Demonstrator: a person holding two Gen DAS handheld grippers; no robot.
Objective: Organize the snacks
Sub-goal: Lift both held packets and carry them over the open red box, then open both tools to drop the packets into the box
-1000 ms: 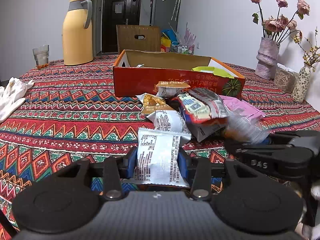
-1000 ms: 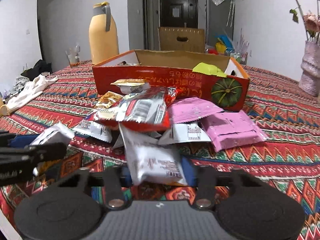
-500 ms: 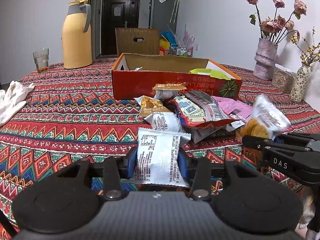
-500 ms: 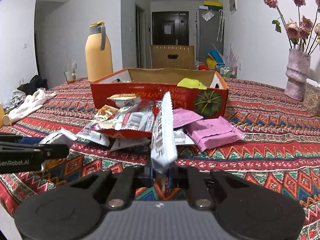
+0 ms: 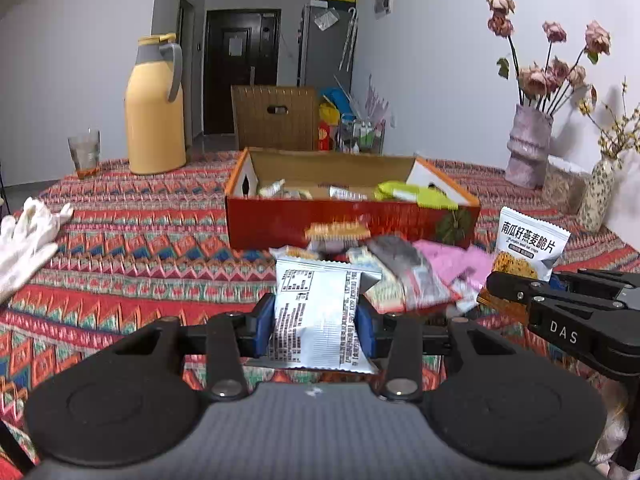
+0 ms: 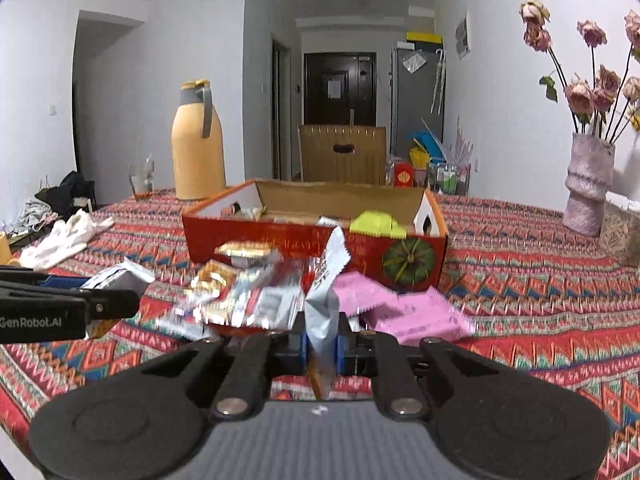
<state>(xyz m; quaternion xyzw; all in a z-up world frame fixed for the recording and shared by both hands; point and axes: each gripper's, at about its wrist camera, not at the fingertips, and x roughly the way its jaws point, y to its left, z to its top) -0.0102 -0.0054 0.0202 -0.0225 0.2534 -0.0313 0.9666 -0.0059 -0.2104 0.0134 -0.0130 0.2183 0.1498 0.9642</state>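
My left gripper (image 5: 316, 320) is shut on a white snack packet (image 5: 318, 312) with black print, held flat above the tablecloth. My right gripper (image 6: 322, 340) is shut on a second white snack packet (image 6: 326, 292), pinched edge-on and standing upright; the left wrist view shows its printed front (image 5: 528, 240) with the right gripper (image 5: 500, 286) at the right. A heap of loose snack packets (image 6: 256, 300), among them pink packets (image 6: 412, 312), lies in front of an open red cardboard box (image 6: 280, 240) that holds a green packet (image 6: 376, 224) and other snacks.
A yellow thermos jug (image 5: 154, 108) and a glass (image 5: 84, 152) stand at the back left of the patterned tablecloth (image 5: 120, 248). White gloves (image 5: 28, 236) lie at the left. A vase of dried roses (image 5: 528, 148) and a small speckled vase (image 5: 596, 196) stand at the right.
Both grippers have risen off the table with their packets. The right gripper's packet, flat a second ago, now stands upright, pinched thin between the jaws. The box's inside has come into view.
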